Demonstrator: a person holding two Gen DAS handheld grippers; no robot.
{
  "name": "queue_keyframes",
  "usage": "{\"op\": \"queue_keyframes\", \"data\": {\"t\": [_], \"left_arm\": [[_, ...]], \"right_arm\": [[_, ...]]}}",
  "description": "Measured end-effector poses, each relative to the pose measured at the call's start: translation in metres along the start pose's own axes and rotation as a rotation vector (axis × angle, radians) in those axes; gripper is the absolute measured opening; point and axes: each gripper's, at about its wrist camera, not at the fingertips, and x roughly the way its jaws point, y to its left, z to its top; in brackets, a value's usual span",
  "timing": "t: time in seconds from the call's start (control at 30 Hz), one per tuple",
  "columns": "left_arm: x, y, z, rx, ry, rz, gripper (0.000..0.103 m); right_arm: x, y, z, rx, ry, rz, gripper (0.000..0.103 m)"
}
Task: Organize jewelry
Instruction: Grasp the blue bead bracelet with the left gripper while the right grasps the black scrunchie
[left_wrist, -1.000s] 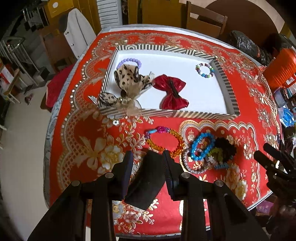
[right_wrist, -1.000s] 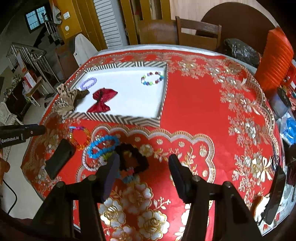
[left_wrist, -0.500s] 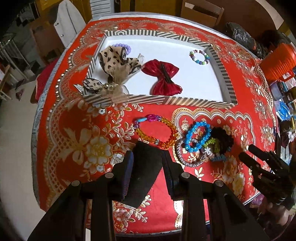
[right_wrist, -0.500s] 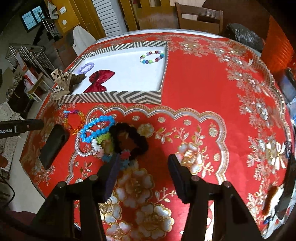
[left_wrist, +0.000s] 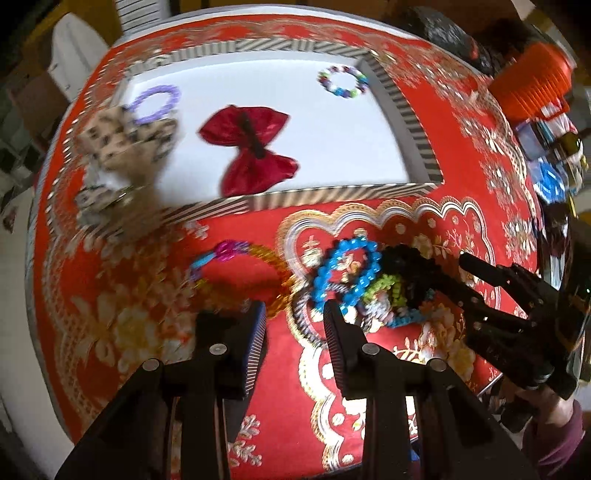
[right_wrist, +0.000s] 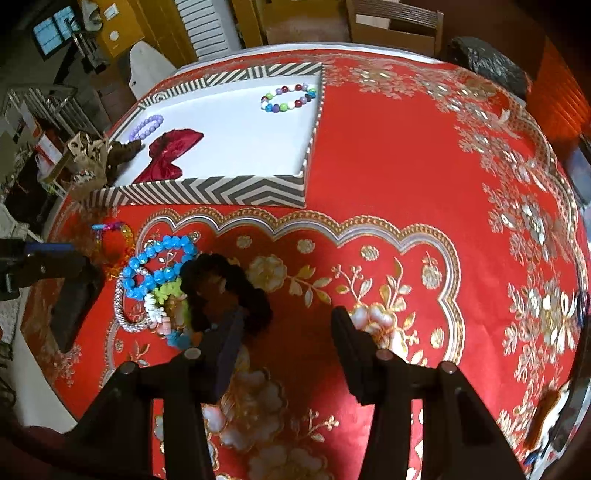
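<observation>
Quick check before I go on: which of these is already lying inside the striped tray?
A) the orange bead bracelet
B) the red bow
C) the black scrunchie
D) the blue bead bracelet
B: the red bow lies on the white floor of the striped tray, while the blue bead bracelet, black scrunchie and orange bead bracelet sit on the red tablecloth in front of it.
</observation>
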Motion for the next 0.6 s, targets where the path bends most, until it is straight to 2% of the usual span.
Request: {"op": "queue_keyframes", "data": {"t": [0.43,0.53,0.57,0.6], "left_arm": [[0.04,-0.024,0.029,0.116,0.085,0.002,0.007],[0.045,-0.03,0.032,0.143,0.085,0.011,0.007],[0.048,-0.03,0.032,0.144,0.088,0.008,0.007],[0.05,-0.03,0.032,0.142,0.093,0.005,0.007]], "right_arm": [[0.012,0.011,0.004,-0.039,-0.012,-0.063,0.049],[0.012,0.011,0.005,-0.044,-0.026,-0.091,0.032],[0.012,0.011,0.005,-0.048,-0.029,-0.097,0.019],[0.013,0.011,0.007,-0.048,-0.029,-0.095,0.014]]}}
